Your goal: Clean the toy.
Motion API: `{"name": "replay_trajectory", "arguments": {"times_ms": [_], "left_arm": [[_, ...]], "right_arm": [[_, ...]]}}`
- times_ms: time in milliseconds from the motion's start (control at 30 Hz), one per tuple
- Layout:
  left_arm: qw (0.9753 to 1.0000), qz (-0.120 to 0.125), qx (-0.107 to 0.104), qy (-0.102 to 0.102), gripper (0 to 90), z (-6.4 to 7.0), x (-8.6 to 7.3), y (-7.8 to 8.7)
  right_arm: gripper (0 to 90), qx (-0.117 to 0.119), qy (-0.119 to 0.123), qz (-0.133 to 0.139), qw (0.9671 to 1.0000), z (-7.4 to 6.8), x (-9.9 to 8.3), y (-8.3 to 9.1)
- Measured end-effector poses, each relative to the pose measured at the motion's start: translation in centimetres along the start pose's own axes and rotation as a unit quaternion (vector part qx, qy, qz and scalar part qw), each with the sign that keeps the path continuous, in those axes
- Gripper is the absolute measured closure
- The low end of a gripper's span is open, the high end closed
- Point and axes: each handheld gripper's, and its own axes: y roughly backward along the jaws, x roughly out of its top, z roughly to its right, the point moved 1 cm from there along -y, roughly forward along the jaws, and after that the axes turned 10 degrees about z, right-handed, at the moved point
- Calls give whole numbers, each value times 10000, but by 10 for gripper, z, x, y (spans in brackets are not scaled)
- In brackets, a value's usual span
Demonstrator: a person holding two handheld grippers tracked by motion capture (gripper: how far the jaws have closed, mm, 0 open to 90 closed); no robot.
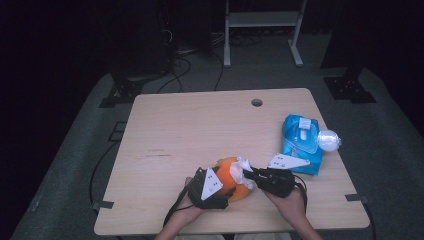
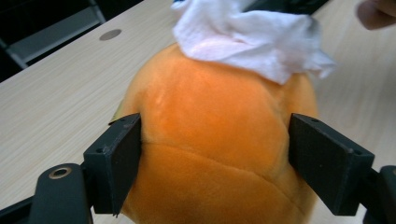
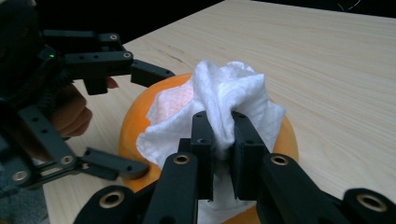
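An orange plush ball [image 1: 231,180] [image 2: 215,140] [image 3: 154,100] rests on the table near the front edge. My left gripper [image 1: 223,186] [image 2: 210,154] is shut on it, one jaw pressed against each side. A crumpled white wipe [image 1: 243,167] [image 2: 252,37] [image 3: 229,100] lies on top of the ball. My right gripper [image 1: 251,174] [image 3: 225,140] is shut on that wipe, its jaws pinching a fold and holding it against the ball's top. In the right gripper view the left gripper [image 3: 112,116] straddles the ball from the far left side.
A blue pack of wet wipes [image 1: 301,142] lies at the table's right edge, with a clear roundish object [image 1: 328,140] beside it. A cable hole [image 1: 257,102] sits near the far edge of the wooden table [image 1: 200,130]. A metal stand [image 1: 262,25] is on the floor beyond.
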Motion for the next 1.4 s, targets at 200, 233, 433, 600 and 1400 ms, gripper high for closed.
{"name": "replay_trajectory", "arguments": {"times_ms": [200, 233, 433, 600, 1400], "left_arm": [[9985, 135, 218, 488, 109, -18, 2, 5], [9985, 86, 143, 521, 118, -17, 0, 3], [9995, 27, -287, 107, 220, 2, 1, 2], [9976, 292, -458, 426, 182, -8, 8, 13], [9985, 121, -376, 391, 263, -7, 1, 2]], "right_arm": [[807, -161, -68, -100, 9998, 14, -8, 3], [807, -131, -149, -86, 9998, 16, -8, 3], [806, -56, 114, 51, 9999, 2, 3, 4], [809, 10, 77, -89, 9999, 8, -2, 4], [810, 383, 520, 69, 9979, -29, 1, 0]]}}
